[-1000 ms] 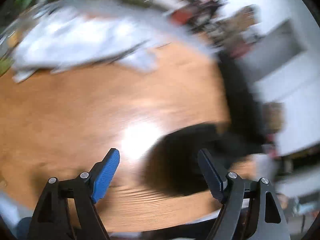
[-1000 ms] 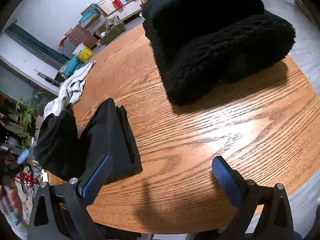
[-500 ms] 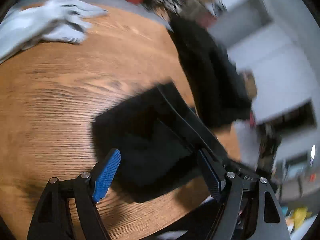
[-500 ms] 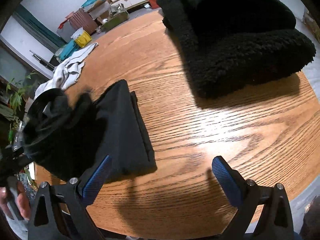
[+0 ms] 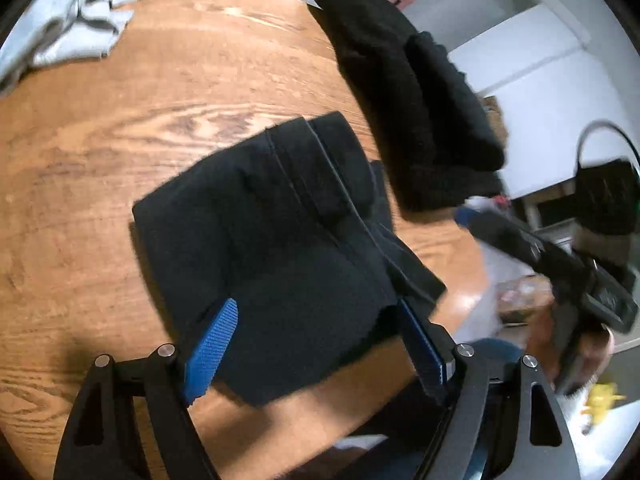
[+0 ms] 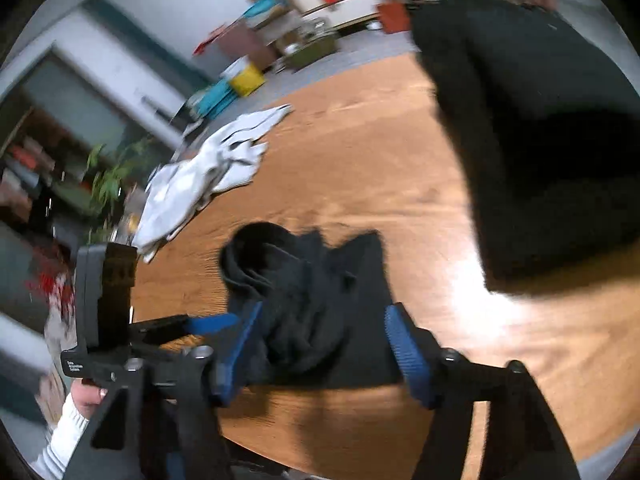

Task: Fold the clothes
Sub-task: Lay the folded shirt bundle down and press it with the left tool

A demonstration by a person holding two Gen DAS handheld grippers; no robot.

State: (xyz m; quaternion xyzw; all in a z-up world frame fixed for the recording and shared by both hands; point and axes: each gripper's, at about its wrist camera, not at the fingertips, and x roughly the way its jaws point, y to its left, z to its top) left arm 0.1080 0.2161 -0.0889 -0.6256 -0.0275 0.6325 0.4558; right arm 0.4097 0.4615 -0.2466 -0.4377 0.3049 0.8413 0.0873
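Garment first: folded black smooth-fabric garment (image 5: 280,240) flat on round oak-grain wooden table (image 5: 120,140), directly ahead of and partly between blue ribbed pads of left gripper (image 5: 316,344). Left jaws spread wide, pads clear of cloth on both sides, gripping nothing. Long axis of the fold running away from the left fingers, ridged seam slanting toward the far side; near hem close to table's near rim, just under the fingertips.

Right gripper (image 6: 320,344) over the same garment from the other side, bunched rolled-up end (image 6: 280,280) between its pads; jaws closing, no clear press on cloth visible through the blur, so counted as not yet gripping. By judgement, both hands about equally near, right one better placed on the loose bunched end, left one on the flat folded part.

Beyond the fingers, well apart to the far right: bulky folded black fleece garment (image 5: 420,100), likely already done. Far left: crumpled pale grey cloth (image 5: 68,28), well apart, at the table's far rim. Bare wood between these gives open room ahead for sliding or flipping; little room toward the near rim.
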